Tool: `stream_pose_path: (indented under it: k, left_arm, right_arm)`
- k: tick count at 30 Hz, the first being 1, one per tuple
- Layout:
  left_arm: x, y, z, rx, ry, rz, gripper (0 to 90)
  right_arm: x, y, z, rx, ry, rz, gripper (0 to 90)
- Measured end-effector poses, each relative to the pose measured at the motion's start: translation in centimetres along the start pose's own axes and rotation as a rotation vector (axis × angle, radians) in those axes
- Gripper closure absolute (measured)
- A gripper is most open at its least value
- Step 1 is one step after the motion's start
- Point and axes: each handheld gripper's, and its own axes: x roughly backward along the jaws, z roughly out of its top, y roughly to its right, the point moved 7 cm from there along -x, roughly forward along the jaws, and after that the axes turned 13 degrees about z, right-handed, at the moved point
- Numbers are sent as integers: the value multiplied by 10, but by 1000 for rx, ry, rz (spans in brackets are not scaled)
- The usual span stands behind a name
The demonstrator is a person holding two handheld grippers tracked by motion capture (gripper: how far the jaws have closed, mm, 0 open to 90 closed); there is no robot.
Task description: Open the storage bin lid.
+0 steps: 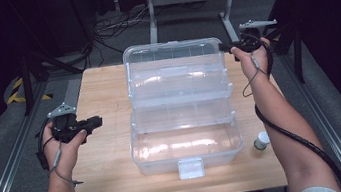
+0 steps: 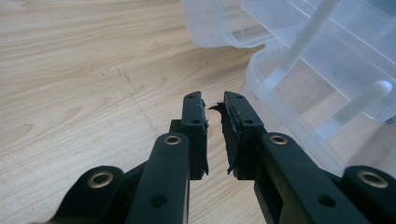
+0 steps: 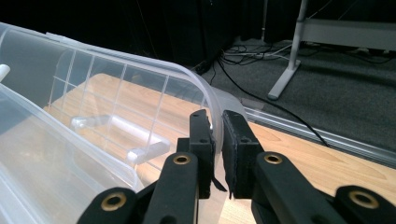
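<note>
Fingers of right gripper (image 3: 218, 140) clamp clear box lid (image 3: 140, 88) rim.

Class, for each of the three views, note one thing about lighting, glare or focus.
High view: the surroundings are dark, the table lit; glare streaks the clear box. Left gripper view: wood grain sharp, the near left gripper slightly soft. Right gripper view: background dim; the lid's rim catches light.

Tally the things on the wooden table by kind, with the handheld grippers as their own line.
Clear plastic organiser box, lid open: 1
Small white-capped bottle: 1
Handheld grippers, left gripper and right gripper: 2
Total: 4
</note>
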Motion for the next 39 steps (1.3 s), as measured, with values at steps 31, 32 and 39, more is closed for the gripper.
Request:
stream_pose_path:
  k: [31,32,39]
  left_arm:
    - [-1,-6,-8,12,-17,3,786]
    - [-2,-6,-8,12,-18,2,787]
    - [-2,-9,-9,16,-21,3,790]
  right_arm:
    - [-24,23,-13,-62,-32,-10,824]
    - [-25,23,-14,-67,-35,-11,824]
    - [-33,30,-20,-77,-54,-25,854]
